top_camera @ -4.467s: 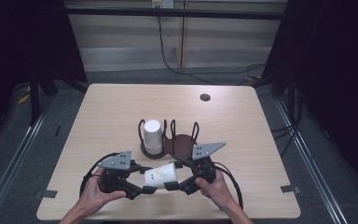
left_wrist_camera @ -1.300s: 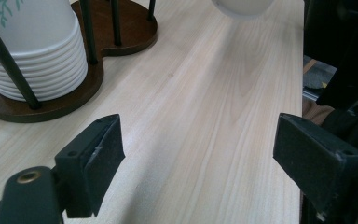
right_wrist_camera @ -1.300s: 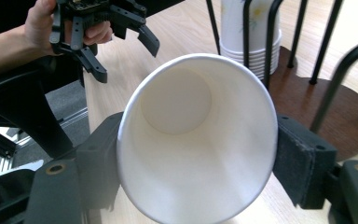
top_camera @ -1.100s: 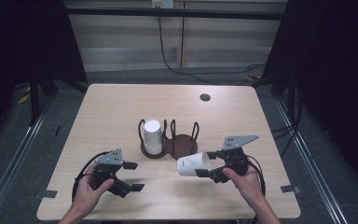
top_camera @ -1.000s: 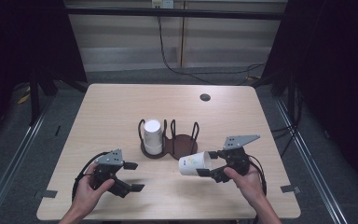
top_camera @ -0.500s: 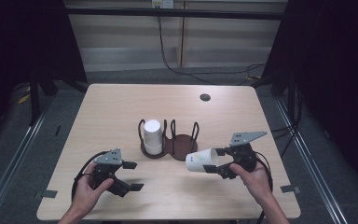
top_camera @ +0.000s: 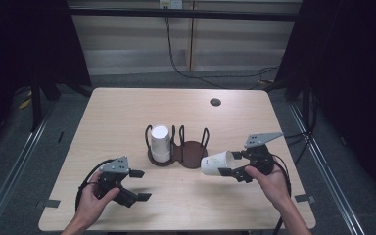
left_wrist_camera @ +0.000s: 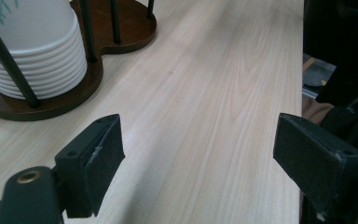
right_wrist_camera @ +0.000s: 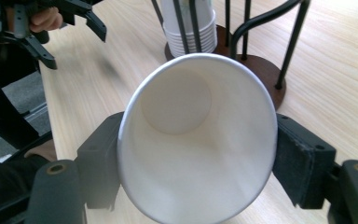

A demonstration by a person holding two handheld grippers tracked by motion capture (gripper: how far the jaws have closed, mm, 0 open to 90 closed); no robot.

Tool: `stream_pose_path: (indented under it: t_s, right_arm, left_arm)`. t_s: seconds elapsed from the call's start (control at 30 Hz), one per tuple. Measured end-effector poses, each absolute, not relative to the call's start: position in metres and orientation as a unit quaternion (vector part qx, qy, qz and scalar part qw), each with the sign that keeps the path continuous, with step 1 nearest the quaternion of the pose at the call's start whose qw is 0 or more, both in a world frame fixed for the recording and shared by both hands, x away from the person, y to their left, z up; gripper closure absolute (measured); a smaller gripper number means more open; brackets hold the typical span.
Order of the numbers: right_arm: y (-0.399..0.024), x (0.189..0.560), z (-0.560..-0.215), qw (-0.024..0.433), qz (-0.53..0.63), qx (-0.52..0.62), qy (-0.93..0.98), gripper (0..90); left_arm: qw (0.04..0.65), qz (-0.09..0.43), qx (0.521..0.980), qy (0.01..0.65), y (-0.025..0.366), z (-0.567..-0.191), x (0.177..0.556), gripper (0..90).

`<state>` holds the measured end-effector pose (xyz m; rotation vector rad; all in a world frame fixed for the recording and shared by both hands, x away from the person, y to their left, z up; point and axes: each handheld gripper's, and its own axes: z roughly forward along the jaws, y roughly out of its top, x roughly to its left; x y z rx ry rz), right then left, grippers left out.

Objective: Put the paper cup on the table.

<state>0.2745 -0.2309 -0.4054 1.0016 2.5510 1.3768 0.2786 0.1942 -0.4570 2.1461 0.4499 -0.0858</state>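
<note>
A brown wooden cup holder [top_camera: 192,152] with black wire posts stands mid-table. Its left slot carries a stack of white paper cups [top_camera: 160,142]; its right slot has a bare base. Just right of the holder, my right gripper [top_camera: 225,166] is shut on a single white paper cup [top_camera: 215,163] held on its side above the table. In the right gripper view the cup [right_wrist_camera: 198,140] turns its open mouth to the camera, and both pads press its wall. My left gripper [top_camera: 137,185] rests open near the front left with nothing between its jaws, which stand wide apart [left_wrist_camera: 200,163].
A small dark round disc [top_camera: 215,102] lies at the far right of the table [top_camera: 117,112]. Cables trail from both grippers over the front edge. The cup stack [left_wrist_camera: 32,51] and holder base [left_wrist_camera: 121,28] sit just ahead of the left gripper.
My right gripper has carried the cup to the right and away from the front edge, slightly higher. The left gripper has stayed where it was, still open.
</note>
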Motion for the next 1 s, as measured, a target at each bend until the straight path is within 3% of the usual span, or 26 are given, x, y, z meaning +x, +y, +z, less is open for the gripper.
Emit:
stream_pose_path:
  t_s: [1.0]
  right_arm:
    - [-0.245,0.313,-0.388,0.063,0.369,0.354,0.857,26.0]
  left_arm:
    - [0.456,-0.021,0.870,0.184,0.192,-0.453,0.281,16.2]
